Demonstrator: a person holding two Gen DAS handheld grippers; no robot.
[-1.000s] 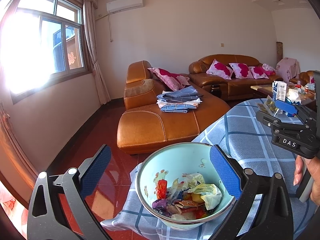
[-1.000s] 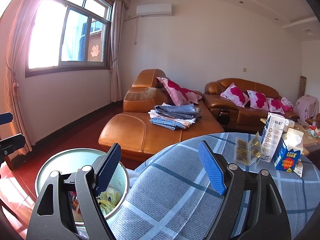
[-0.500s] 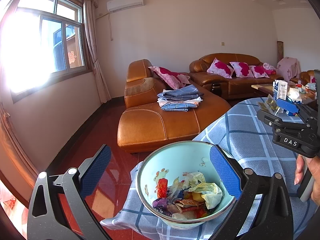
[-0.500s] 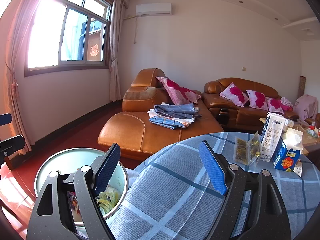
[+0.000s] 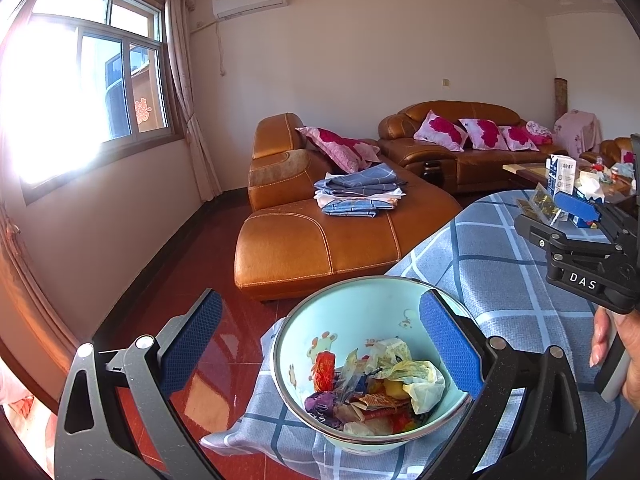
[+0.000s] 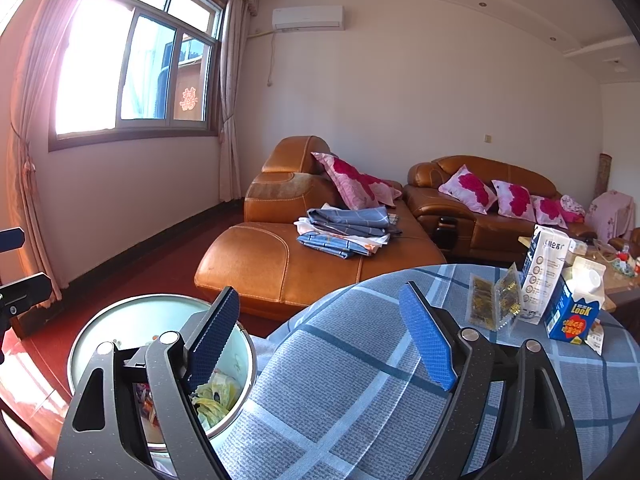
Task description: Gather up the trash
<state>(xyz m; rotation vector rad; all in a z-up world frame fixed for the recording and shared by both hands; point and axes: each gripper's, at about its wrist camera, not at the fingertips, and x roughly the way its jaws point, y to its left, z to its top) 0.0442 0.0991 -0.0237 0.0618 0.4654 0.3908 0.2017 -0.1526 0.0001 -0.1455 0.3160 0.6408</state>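
we see left gripper [image 5: 320, 336] released, empty, over bowl [image 5: 352, 320] | trash [image 5: 372, 388] lies in bowl at worktop [image 6: 360, 360] edge | right gripper [image 6: 320, 332] released, empty | cartons [image 6: 560, 280] far on worktop

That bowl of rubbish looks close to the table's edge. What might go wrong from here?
The bowl sits at the tablecloth's corner above the red floor; a nudge from the open left gripper might tip it and spill the wrappers. Reaching with the right gripper for the cartons might topple them, since they stand upright close together.
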